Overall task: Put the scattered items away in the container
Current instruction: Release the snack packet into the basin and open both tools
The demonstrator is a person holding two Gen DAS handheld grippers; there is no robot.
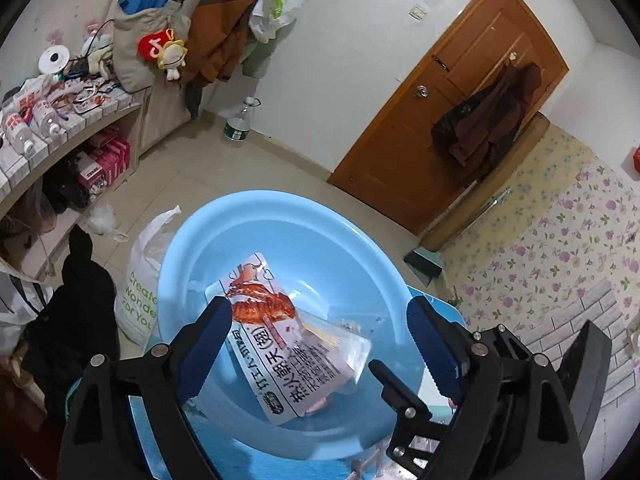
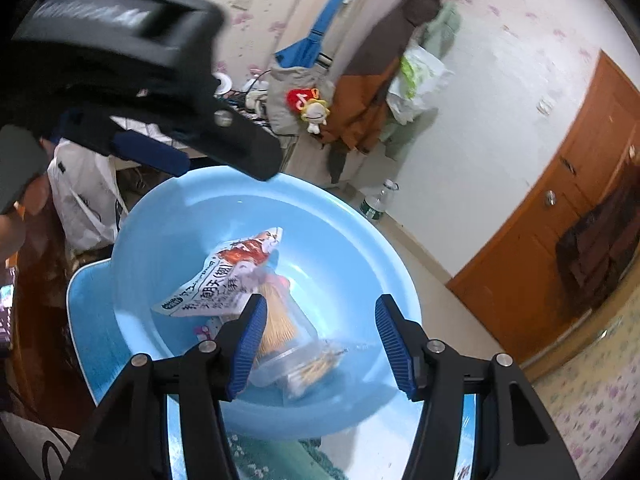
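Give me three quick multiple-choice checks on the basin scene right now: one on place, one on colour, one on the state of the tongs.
1. Where does the snack packet lie?
A. On the floor
B. Inside the basin
C. On the shelf

2. What colour is the basin?
A. Light blue
B. Red
C. Green

3. How do the left tongs stand?
A. Shut on the packet
B. Shut on nothing
C. Open, clear of the packet

Answers:
1. B, the packet rests on the basin's floor in both views.
2. A, its rim and wall are pale blue.
3. C, both pads stand apart, with nothing pressed between them.
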